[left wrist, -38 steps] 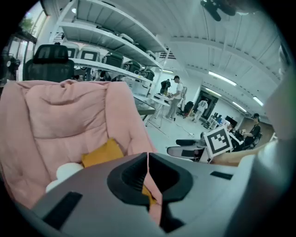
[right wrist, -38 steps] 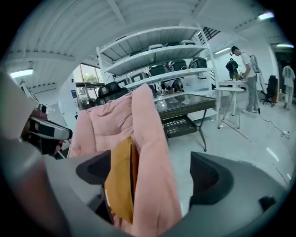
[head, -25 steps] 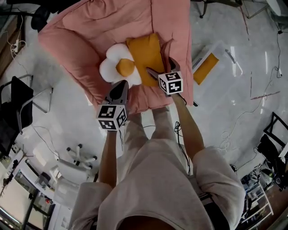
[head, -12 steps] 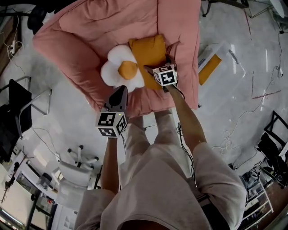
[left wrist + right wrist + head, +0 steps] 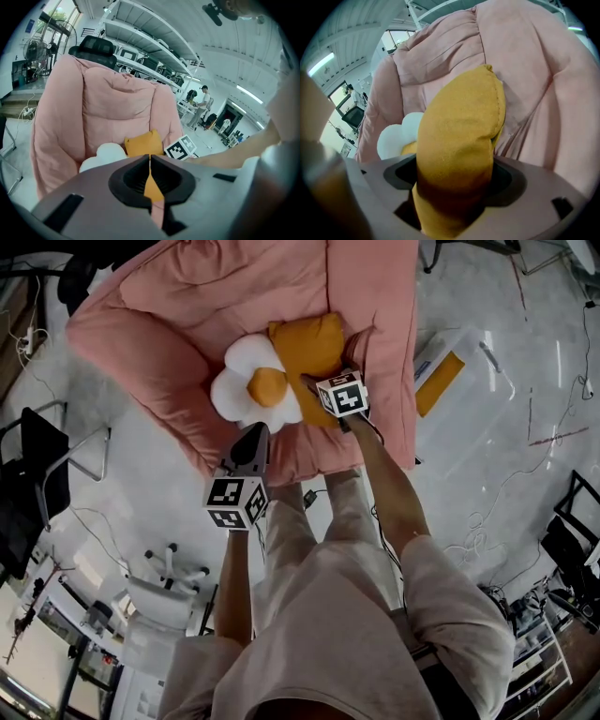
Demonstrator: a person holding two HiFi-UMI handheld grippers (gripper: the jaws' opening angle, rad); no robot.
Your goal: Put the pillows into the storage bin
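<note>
Orange pillow lies between the just-closing jaws of the right tool.

Square orange pillow on the pink armchair, near edge squeezed between the just-closing right tongs. Touching its left side, white egg-shaped pillow with yellow centre, lying flat. Clear storage bin on the floor, apart at the right.

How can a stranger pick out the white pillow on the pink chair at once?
Find the big pink padded chair at the head view's top. On its seat lie two pillows side by side; the white pillow is the left one. Unlike the plain orange pillow, it has round petals and an orange centre.
</note>
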